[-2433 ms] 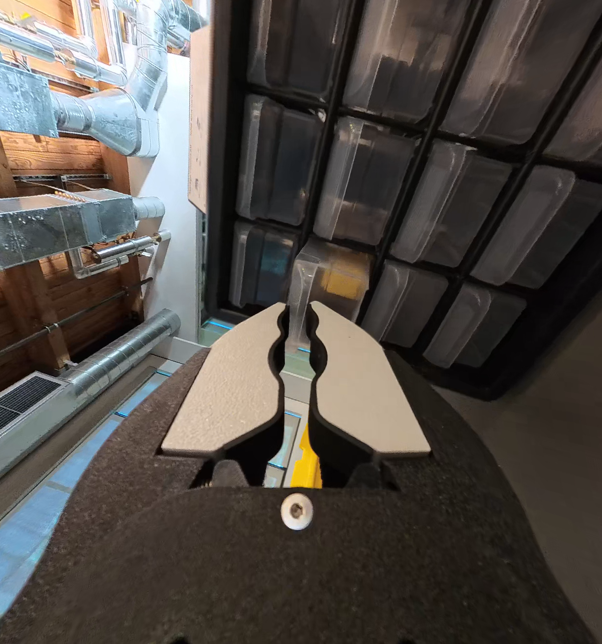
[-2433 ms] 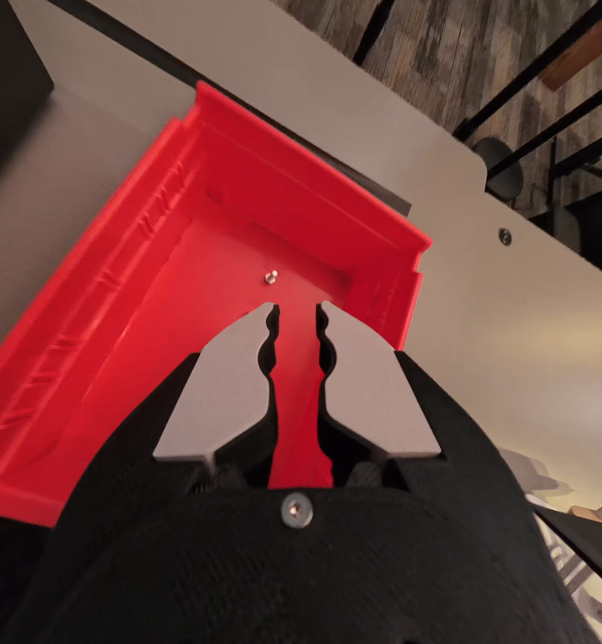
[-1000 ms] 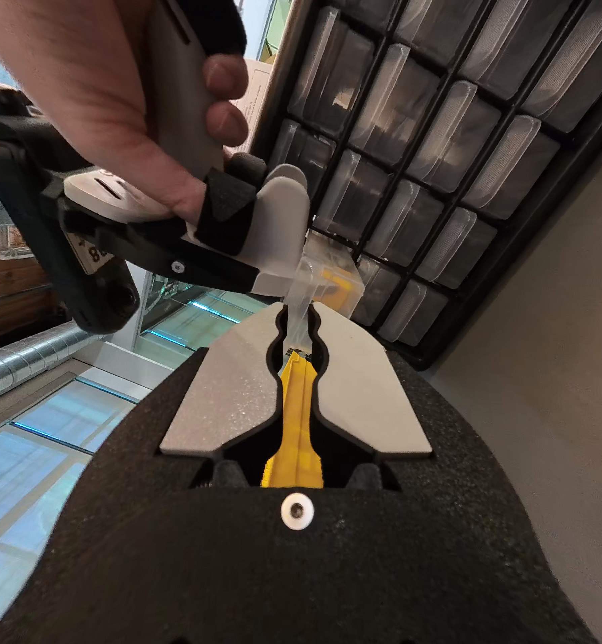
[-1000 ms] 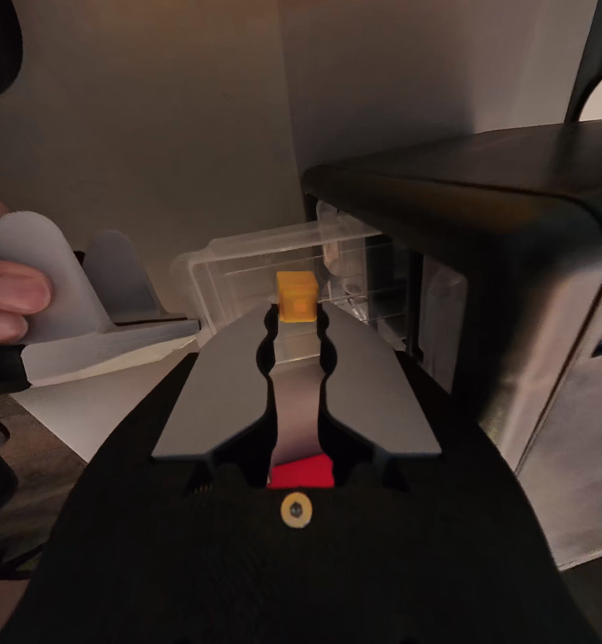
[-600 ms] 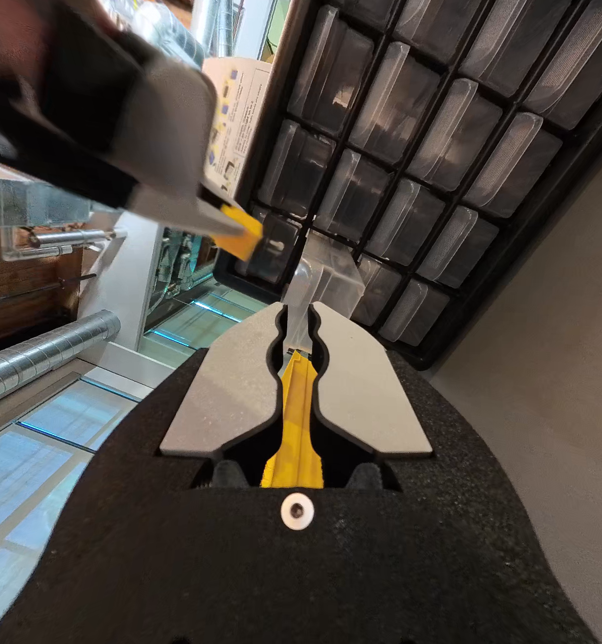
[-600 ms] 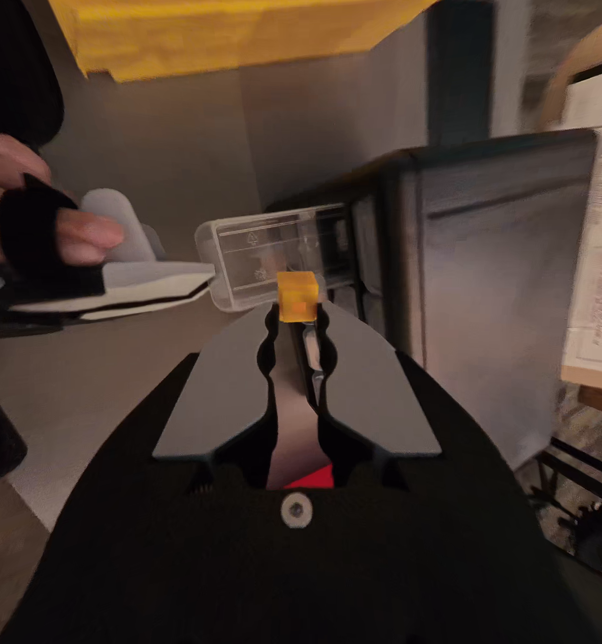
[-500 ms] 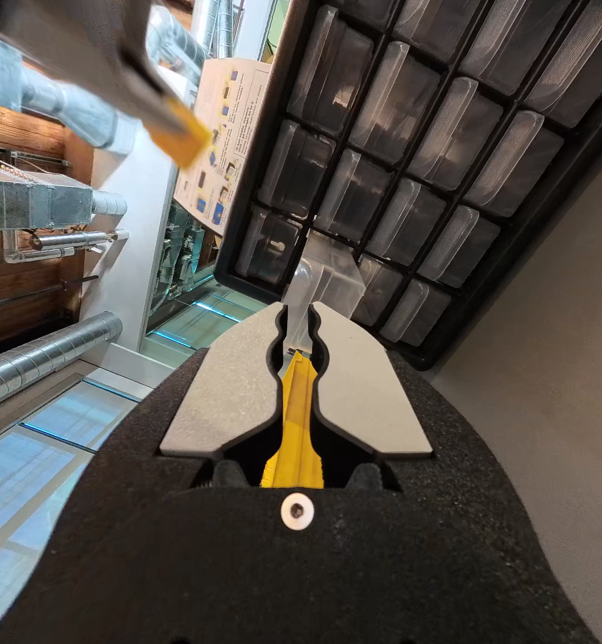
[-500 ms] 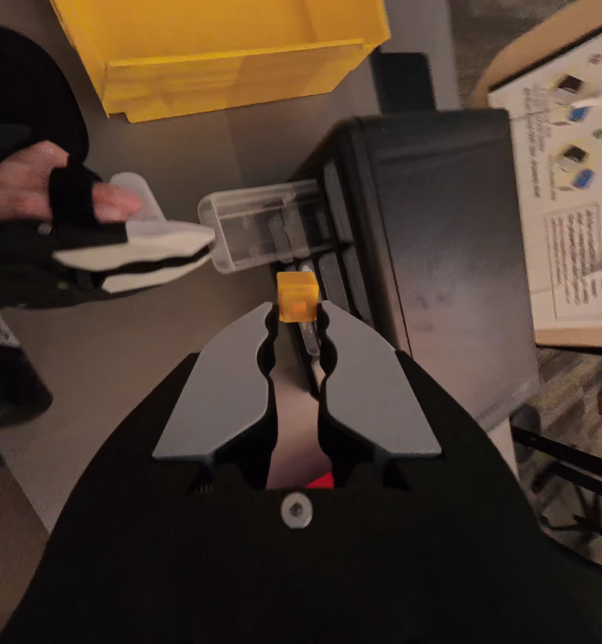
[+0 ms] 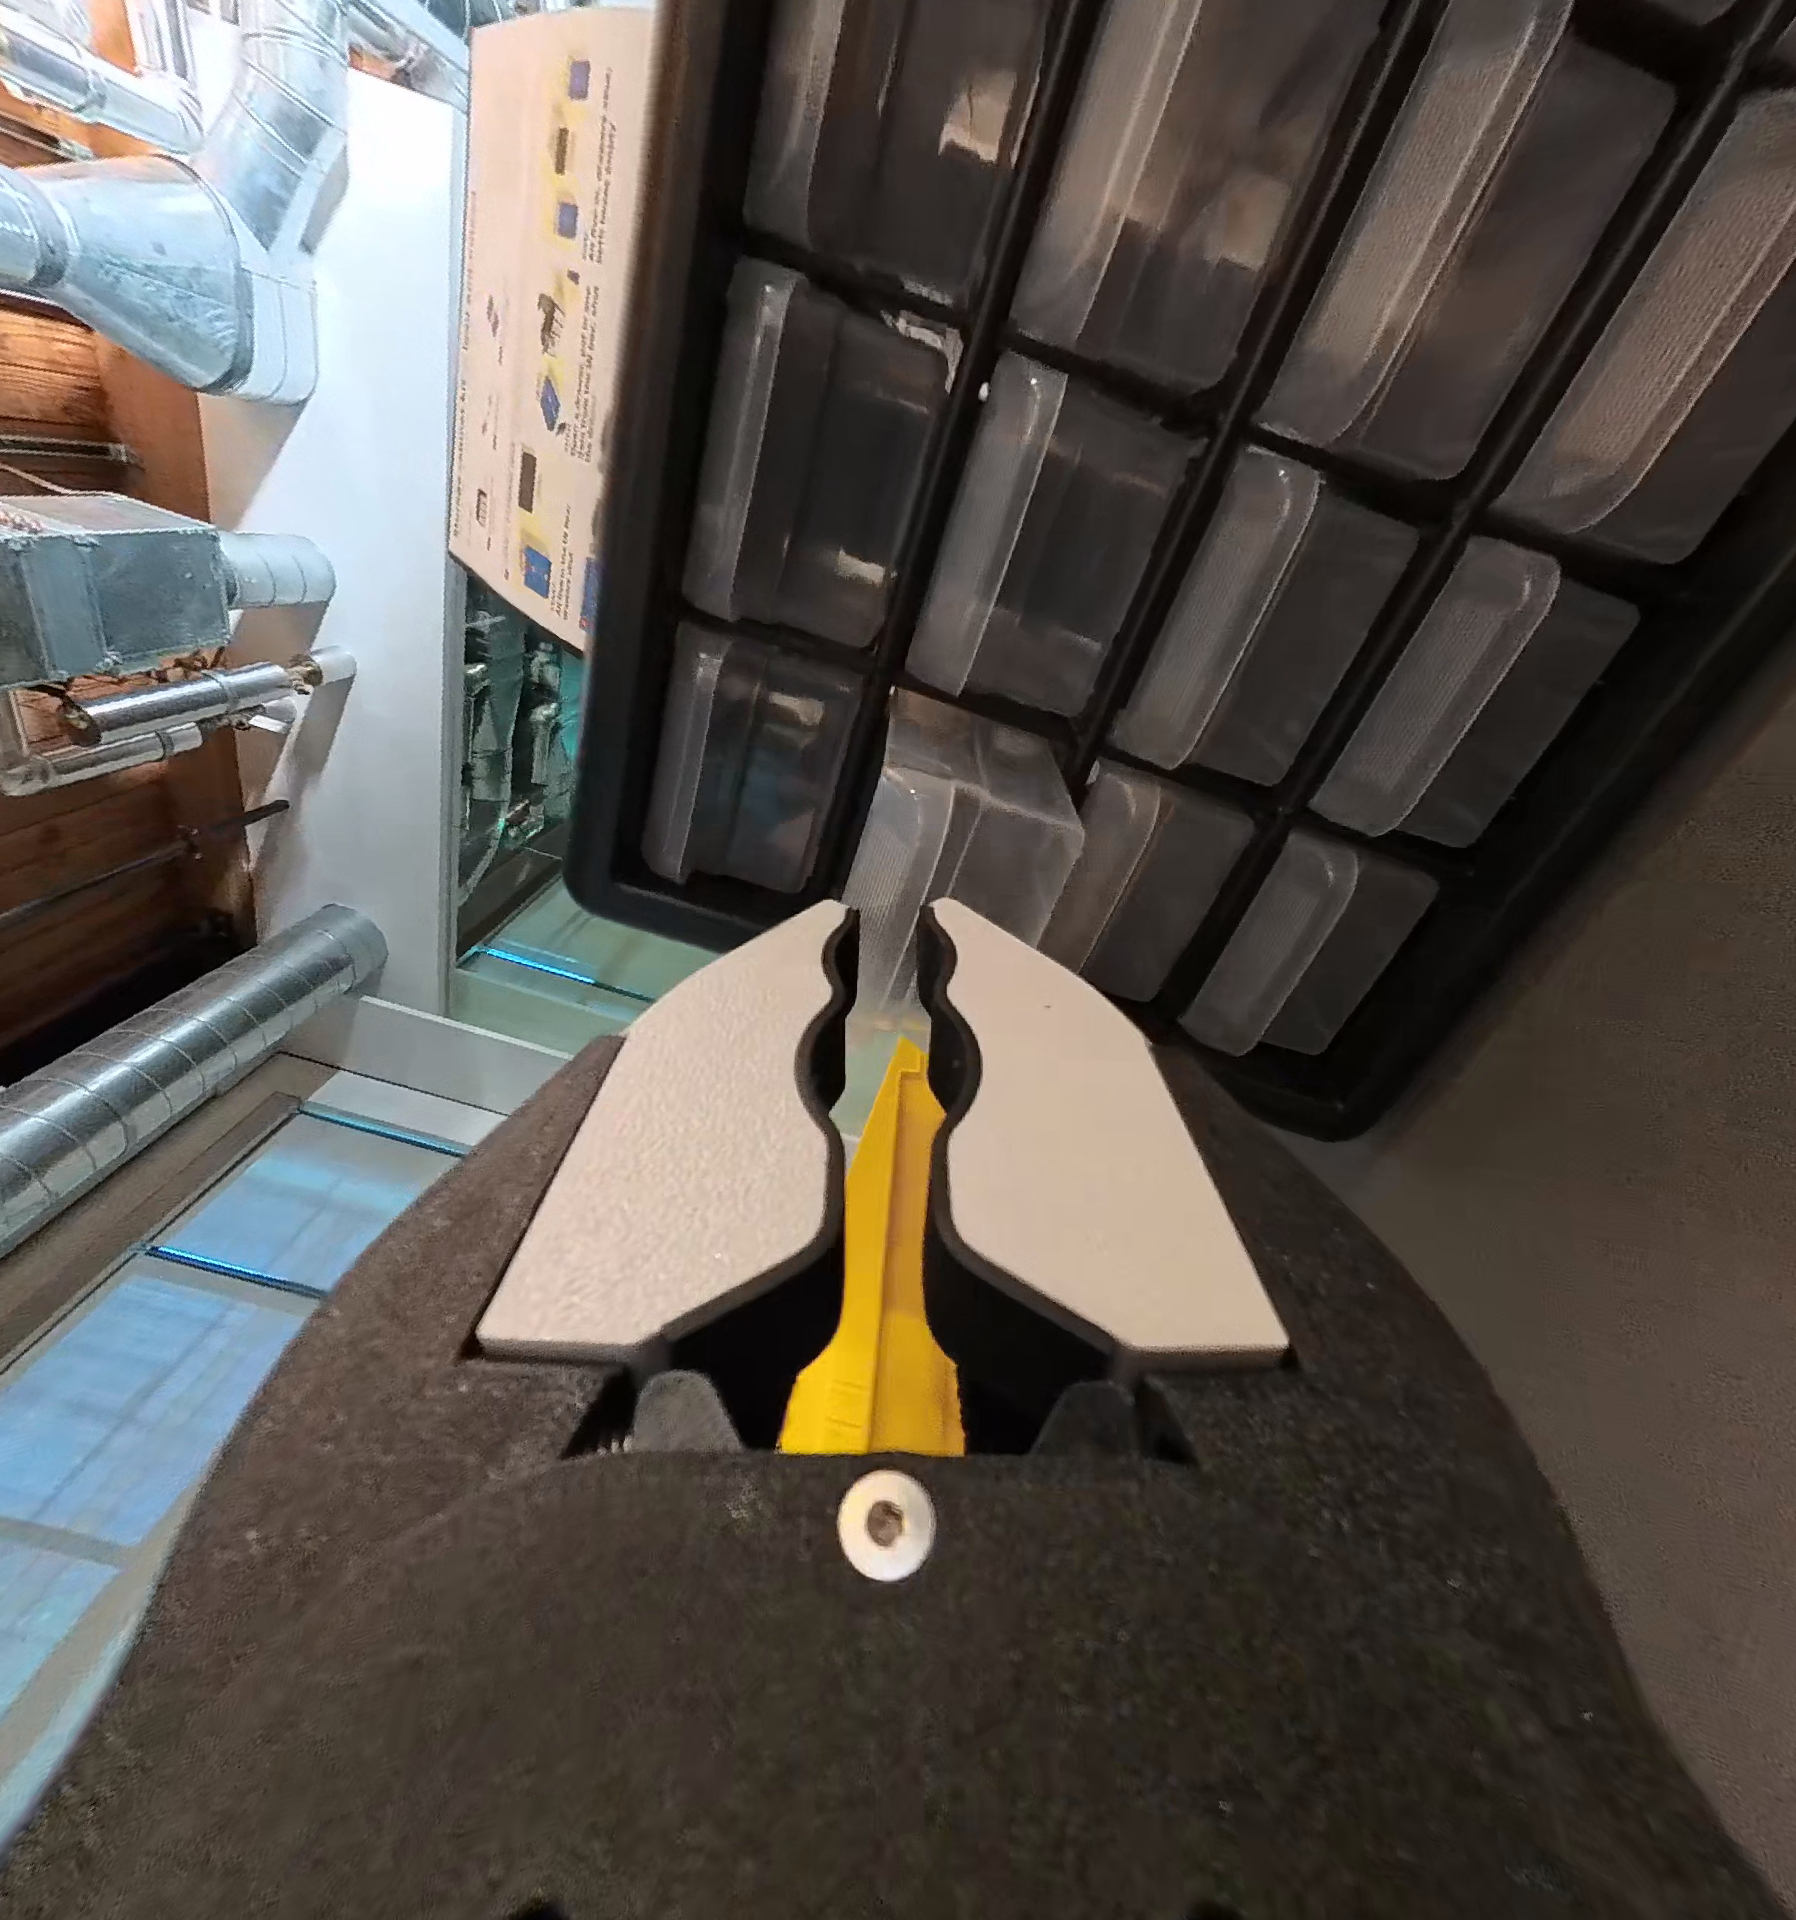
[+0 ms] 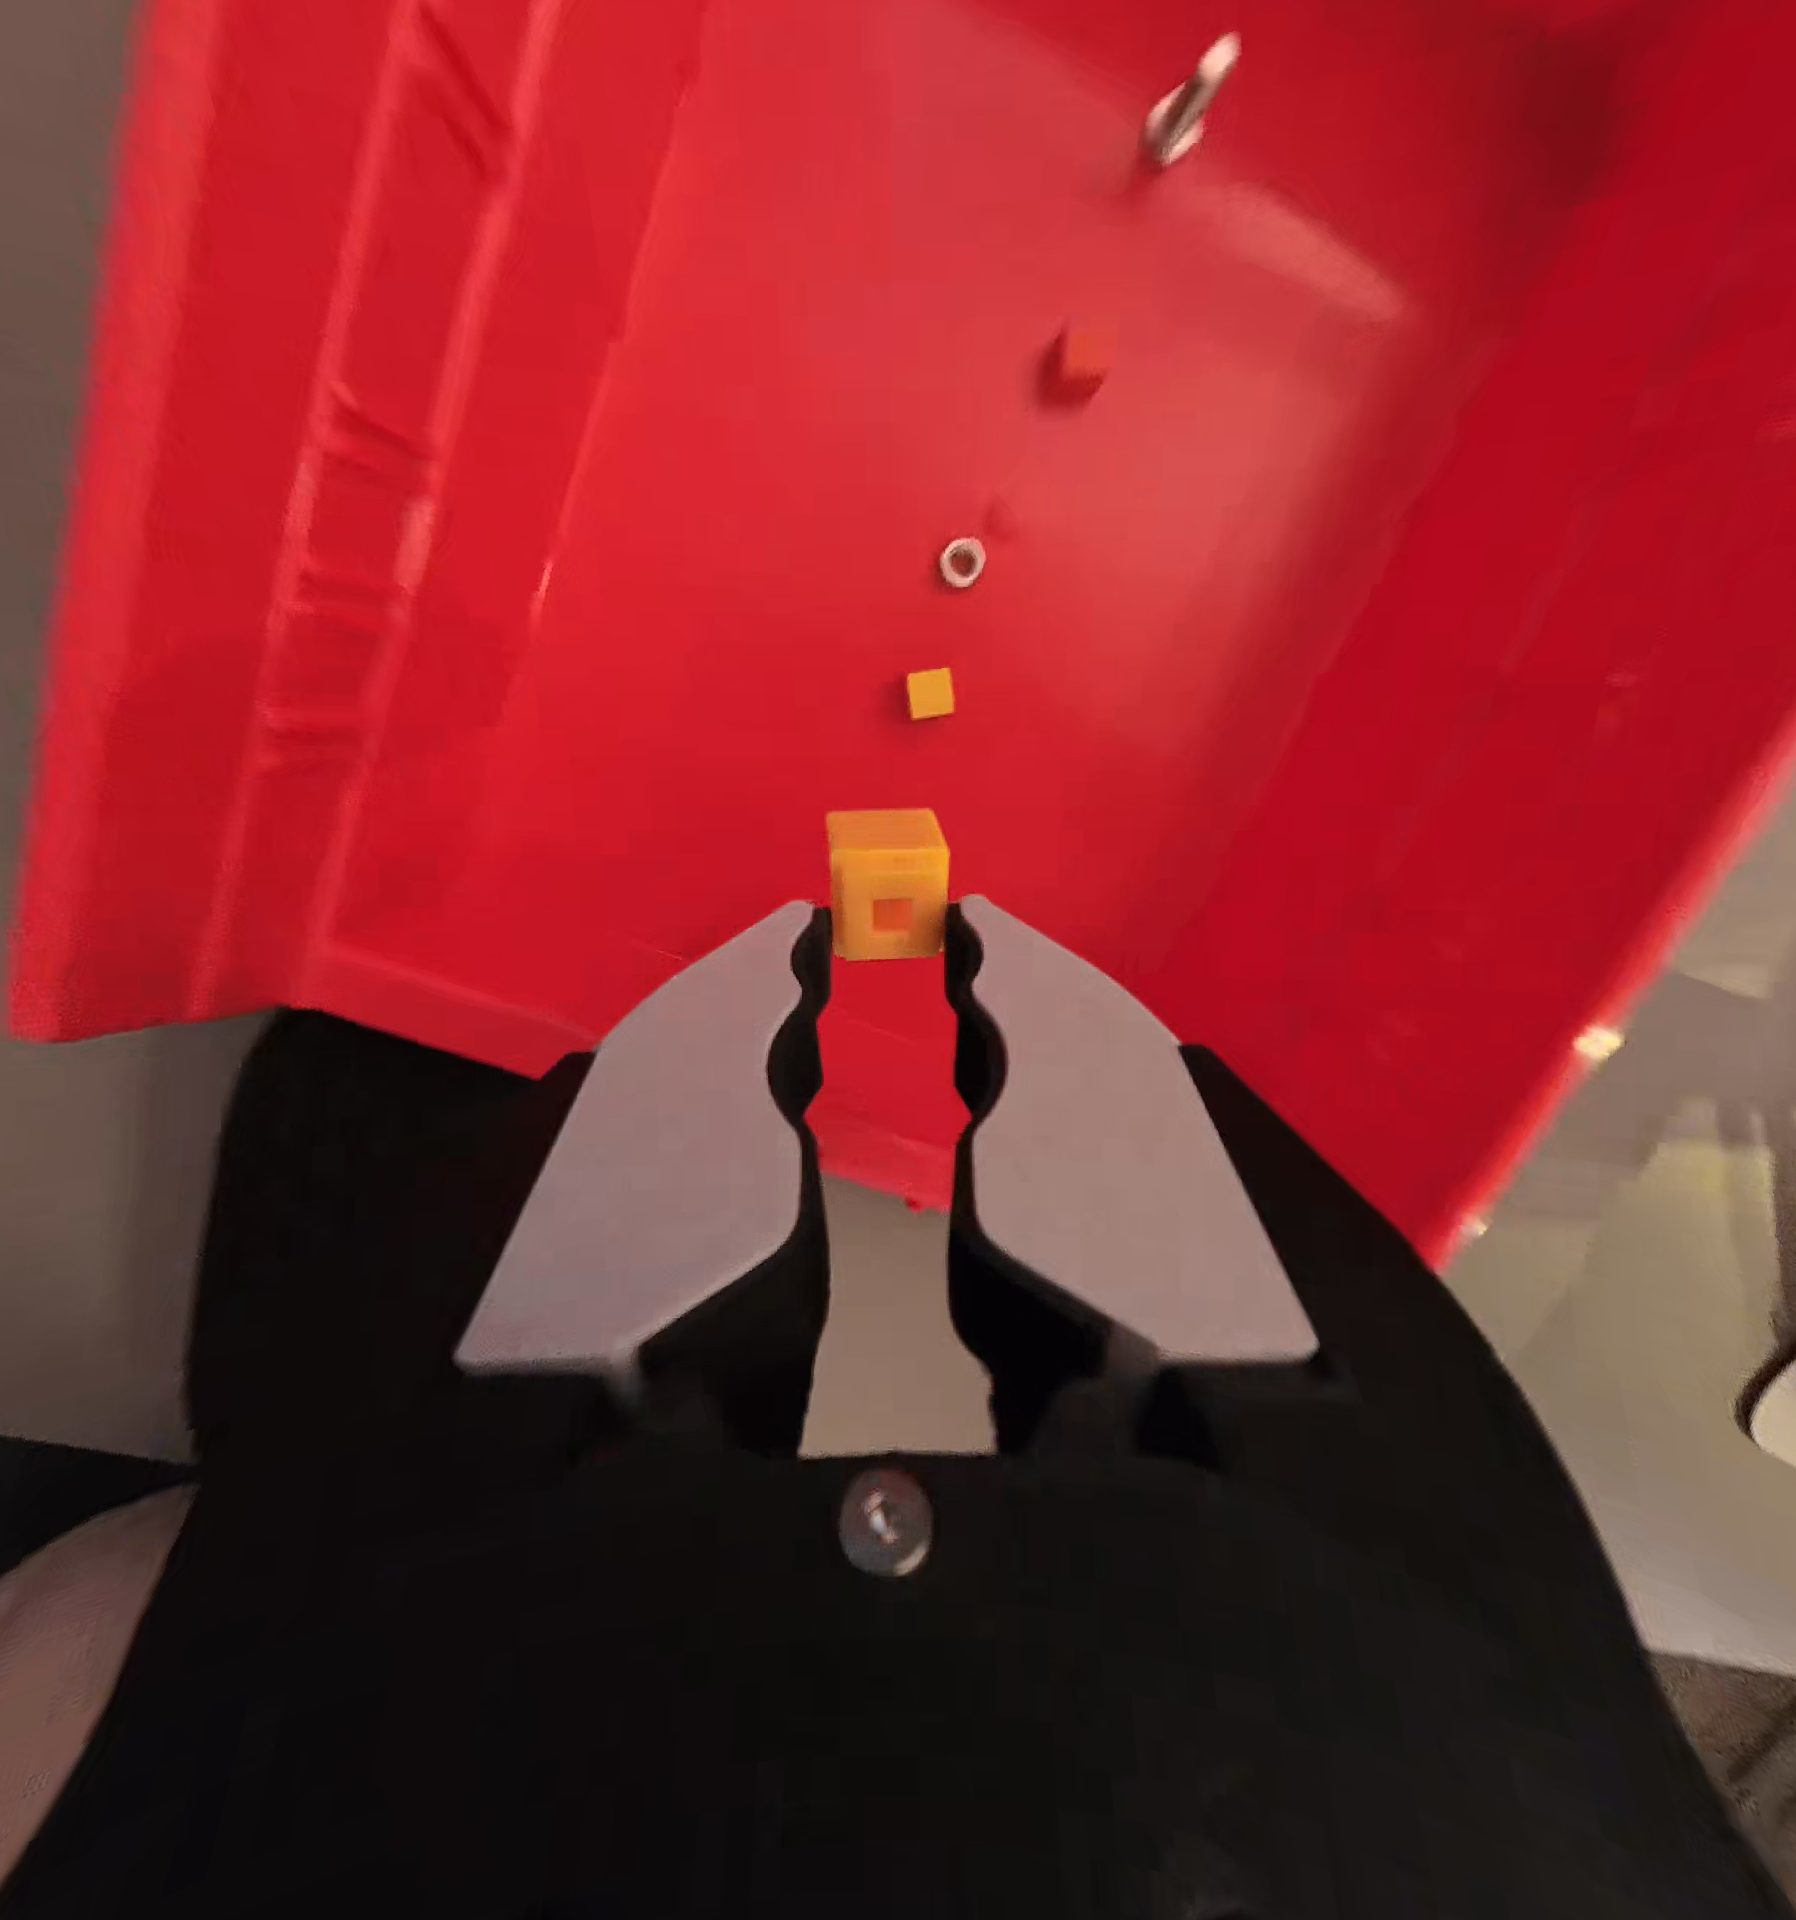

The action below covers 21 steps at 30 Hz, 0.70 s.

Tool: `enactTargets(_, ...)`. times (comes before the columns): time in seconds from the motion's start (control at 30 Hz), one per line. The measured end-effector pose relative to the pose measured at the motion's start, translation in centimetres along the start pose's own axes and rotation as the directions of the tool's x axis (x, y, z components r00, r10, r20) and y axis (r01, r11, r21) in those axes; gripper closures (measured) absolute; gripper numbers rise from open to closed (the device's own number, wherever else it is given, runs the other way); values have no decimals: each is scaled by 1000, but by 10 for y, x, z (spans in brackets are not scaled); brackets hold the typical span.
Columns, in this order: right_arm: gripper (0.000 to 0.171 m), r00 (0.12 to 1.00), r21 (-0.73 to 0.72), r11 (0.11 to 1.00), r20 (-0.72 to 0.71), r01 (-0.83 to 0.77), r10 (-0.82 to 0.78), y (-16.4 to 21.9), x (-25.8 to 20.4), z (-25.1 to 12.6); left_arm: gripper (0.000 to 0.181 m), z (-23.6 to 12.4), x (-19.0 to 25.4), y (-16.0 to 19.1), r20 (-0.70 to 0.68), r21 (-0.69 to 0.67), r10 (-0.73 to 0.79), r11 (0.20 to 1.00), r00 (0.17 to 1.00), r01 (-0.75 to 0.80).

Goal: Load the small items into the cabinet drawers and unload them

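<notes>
Currently my right gripper [image 10: 886, 914] clamps an orange cube [image 10: 886, 896] over the red bin [image 10: 561, 520], where a smaller cube [image 10: 928, 693] and nut [image 10: 962, 562] lie toward 12 o'clock. My left gripper [image 9: 886, 920] pinches the pulled-out clear drawer [image 9: 961, 842]'s handle; unloading looks partway, that drawer needs shutting.

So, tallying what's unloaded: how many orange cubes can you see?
2: one cube between the right fingers, a smaller one lying in the red bin. Others may be hidden.

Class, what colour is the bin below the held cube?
Red, clearest in the right wrist view.
</notes>
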State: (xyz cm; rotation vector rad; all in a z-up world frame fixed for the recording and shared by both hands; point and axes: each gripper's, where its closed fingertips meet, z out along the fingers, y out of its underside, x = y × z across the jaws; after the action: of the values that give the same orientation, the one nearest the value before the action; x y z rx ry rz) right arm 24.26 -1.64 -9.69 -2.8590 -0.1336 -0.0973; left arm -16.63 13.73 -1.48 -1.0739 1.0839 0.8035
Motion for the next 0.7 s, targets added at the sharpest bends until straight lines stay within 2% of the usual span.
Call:
enactTargets(0.13, 149, 998, -85, 994, 36, 62, -59, 16, -4, 25, 172, 13, 1, 0, 8, -35, 58, 998, 998, -58)
enactTargets(0.33, 149, 988, -127, 986, 118, 112, -97, 16, -11, 48, 172, 27, 1, 0, 17, -69, 89, 994, 996, -88)
enactTargets(0.43, 149, 987, -108, 985, 104, 133, -122, 7, -11, 47, 173, 31, 1, 0, 25, -76, 123, 990, 992, -121)
enactTargets(0.57, 149, 987, -221, 962, 49, 162, -155, 14, -6, 56, 173, 36, 1, -1, 35, -80, 156, 985, 987, -153)
enactTargets(0.7, 147, 985, -222, 959, 23, 174, -173, 12, -6, 61, 173, 40, 1, 0, 34, -72, 133, 989, 990, -131)
